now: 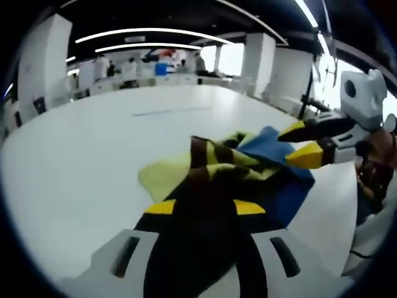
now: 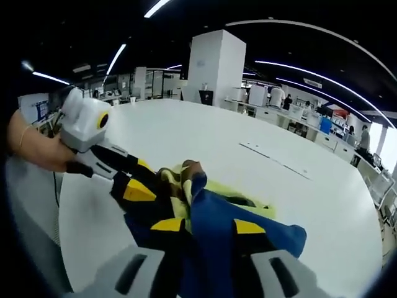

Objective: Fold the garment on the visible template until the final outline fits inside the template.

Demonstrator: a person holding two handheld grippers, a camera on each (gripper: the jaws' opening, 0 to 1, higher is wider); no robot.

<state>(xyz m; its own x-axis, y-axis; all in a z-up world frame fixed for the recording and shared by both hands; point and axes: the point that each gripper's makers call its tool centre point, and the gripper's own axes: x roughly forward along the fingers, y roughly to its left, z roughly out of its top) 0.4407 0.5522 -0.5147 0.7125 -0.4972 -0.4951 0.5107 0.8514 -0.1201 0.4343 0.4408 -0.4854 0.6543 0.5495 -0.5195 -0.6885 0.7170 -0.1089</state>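
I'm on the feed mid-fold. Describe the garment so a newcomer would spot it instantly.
Find the big white table spanning the room; the garment lies bunched on its near side, between the left tool and the right tool. It is the only colourful thing there: a crumpled mix of blue, pale yellow and dark brown stripes.

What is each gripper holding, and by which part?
Both hold the garment: the left gripper grips its brown-and-yellow striped cloth, the right gripper its blue cloth. Which edge or corner cannot be told.
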